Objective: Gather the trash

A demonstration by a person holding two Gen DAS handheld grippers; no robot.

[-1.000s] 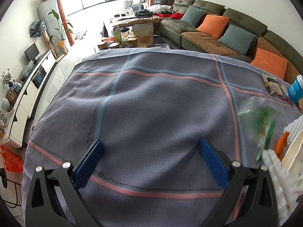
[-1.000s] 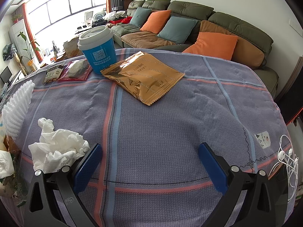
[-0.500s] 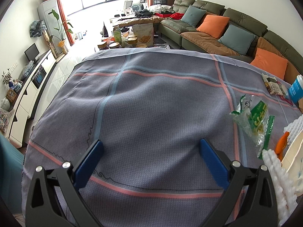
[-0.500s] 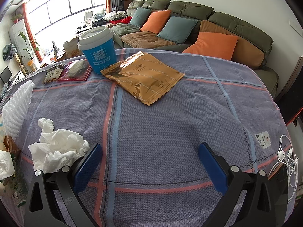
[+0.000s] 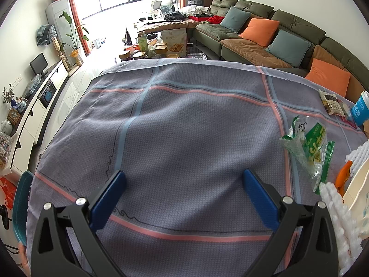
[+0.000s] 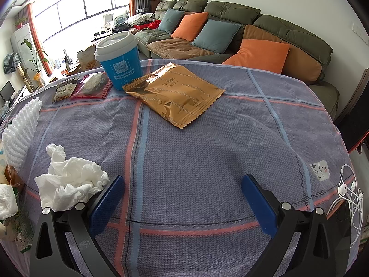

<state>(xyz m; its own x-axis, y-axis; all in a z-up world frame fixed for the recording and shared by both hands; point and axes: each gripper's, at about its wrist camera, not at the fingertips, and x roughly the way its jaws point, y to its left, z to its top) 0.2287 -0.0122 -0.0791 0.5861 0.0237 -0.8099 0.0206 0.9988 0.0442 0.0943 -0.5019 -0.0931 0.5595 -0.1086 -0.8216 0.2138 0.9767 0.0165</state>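
Observation:
My left gripper (image 5: 183,180) is open and empty above bare grey checked cloth. To its right lies a green and clear plastic wrapper (image 5: 309,145), with white foam netting (image 5: 334,203) and an orange scrap (image 5: 343,176) beside it. My right gripper (image 6: 183,185) is open and empty too. A crumpled white tissue (image 6: 69,180) touches its left finger. Farther off lie a gold foil packet (image 6: 175,92), a blue paper cup (image 6: 120,62) with a white lid, a red snack pouch (image 6: 92,86) and a small dark wrapper (image 6: 64,90). White foam netting (image 6: 20,127) lies at the left.
The tablecloth-covered table (image 5: 184,115) ends at a far edge with a sofa (image 5: 276,30) behind. White earphones (image 6: 348,196) lie at the right edge. A teal rim (image 5: 20,207) shows at the lower left beside the table. A cream bag (image 5: 357,196) stands at the right.
The green and clear wrapper, blurred a second ago, has come to rest on the cloth at the right. A teal rim has come into the left wrist view. Both grippers stay still.

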